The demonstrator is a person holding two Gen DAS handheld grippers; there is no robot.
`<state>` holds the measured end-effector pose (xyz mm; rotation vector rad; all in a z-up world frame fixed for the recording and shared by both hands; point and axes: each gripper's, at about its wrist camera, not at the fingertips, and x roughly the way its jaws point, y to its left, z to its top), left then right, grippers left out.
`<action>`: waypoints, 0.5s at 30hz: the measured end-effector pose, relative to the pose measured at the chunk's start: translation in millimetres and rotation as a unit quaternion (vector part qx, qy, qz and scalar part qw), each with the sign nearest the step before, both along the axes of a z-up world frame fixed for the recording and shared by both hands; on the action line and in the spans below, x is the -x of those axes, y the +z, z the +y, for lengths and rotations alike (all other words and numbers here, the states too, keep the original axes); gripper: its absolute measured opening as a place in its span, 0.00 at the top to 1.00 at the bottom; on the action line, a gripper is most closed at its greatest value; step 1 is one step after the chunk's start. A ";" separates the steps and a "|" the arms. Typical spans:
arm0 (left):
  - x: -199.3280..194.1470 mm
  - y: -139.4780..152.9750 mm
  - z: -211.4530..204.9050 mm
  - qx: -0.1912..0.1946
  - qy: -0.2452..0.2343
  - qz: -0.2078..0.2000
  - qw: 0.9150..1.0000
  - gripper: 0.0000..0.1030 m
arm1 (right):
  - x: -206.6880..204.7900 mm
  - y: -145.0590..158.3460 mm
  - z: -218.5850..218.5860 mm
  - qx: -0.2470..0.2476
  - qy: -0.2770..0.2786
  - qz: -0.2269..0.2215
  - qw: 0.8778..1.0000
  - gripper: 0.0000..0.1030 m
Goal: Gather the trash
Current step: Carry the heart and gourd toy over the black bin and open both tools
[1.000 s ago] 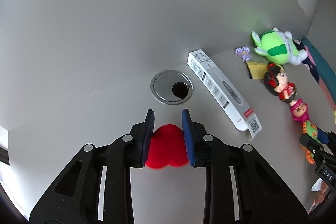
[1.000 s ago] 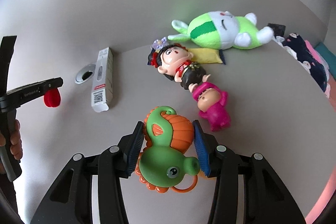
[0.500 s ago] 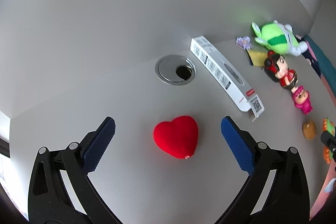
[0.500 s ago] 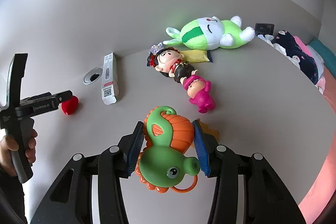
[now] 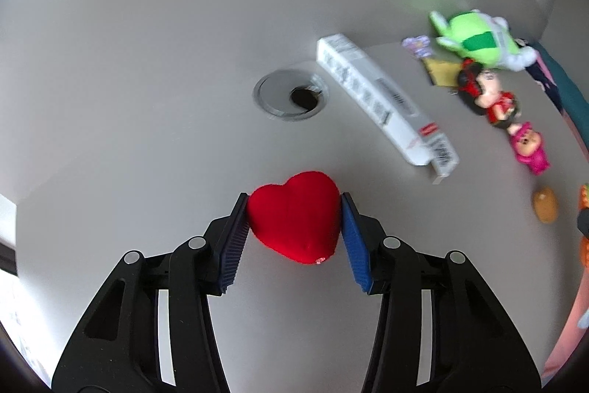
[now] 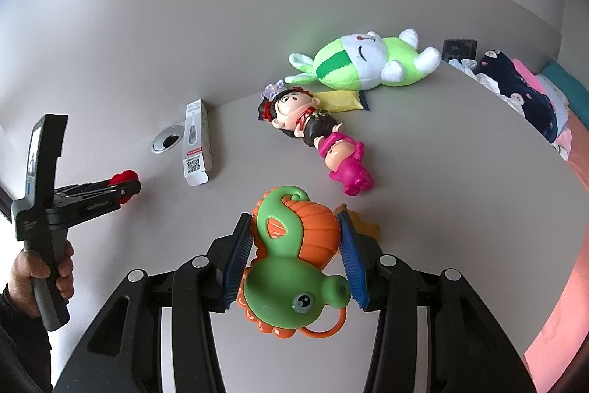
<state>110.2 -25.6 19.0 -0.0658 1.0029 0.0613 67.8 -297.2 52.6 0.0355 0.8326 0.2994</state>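
Note:
A red plush heart [image 5: 294,216] lies on the grey table [image 5: 147,172]. My left gripper [image 5: 294,198] is closing, and both blue pads touch the heart's sides. From the right wrist view the same heart [image 6: 125,176] peeks out past the left gripper [image 6: 127,188], which a hand [image 6: 40,271] holds. My right gripper [image 6: 292,216] is shut on a green and orange seahorse toy [image 6: 291,267], held above the table. A long white cardboard box [image 5: 383,102] lies beyond the heart, its end flap open.
A round metal cable grommet [image 5: 291,94] sits near the wall. A green plush rabbit [image 6: 364,65], a black-haired doll [image 6: 298,116], a pink figure [image 6: 346,161] and a yellow packet [image 6: 338,100] lie at the back. Clothes [image 6: 515,87] are piled at the right edge.
My left gripper let go of the heart, opened wide, then closed on it again across its wider sides. The right gripper drew back a little with the seahorse toy.

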 end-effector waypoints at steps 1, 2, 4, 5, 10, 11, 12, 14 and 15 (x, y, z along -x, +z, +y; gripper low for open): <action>2.9 5.5 -3.8 -0.002 -0.003 -0.005 1.000 0.54 | 1.8 3.0 -3.1 -0.004 -0.003 -0.003 1.000 0.53; 7.2 13.2 -9.9 -0.003 -0.009 -0.011 1.000 0.54 | 4.3 5.1 -6.0 -0.007 -0.004 -0.006 1.000 0.53; 12.0 23.3 -23.5 -0.006 -0.020 -0.020 1.000 0.54 | 10.2 9.6 -13.3 -0.013 -0.008 -0.011 1.000 0.53; 14.3 27.1 -30.0 -0.007 -0.025 -0.024 0.999 0.54 | 13.9 12.0 -18.3 -0.016 -0.011 -0.014 1.000 0.53; 29.6 43.7 -76.3 -0.004 -0.067 -0.040 0.997 0.54 | 32.5 21.2 -46.6 -0.021 -0.027 -0.023 0.999 0.53; 33.5 45.1 -85.8 -0.005 -0.075 -0.043 0.996 0.54 | 37.8 23.1 -55.1 -0.020 -0.033 -0.026 0.999 0.53; 38.0 46.5 -97.0 -0.005 -0.085 -0.045 0.995 0.54 | 42.0 24.9 -62.6 -0.020 -0.038 -0.028 0.999 0.53; 43.9 48.0 -121.4 -0.003 -0.104 -0.049 0.993 0.54 | 49.3 27.0 -75.4 -0.020 -0.047 -0.032 0.998 0.53; 47.0 48.6 -131.4 -0.004 -0.114 -0.050 0.992 0.54 | 54.5 28.3 -84.7 -0.020 -0.055 -0.035 0.998 0.53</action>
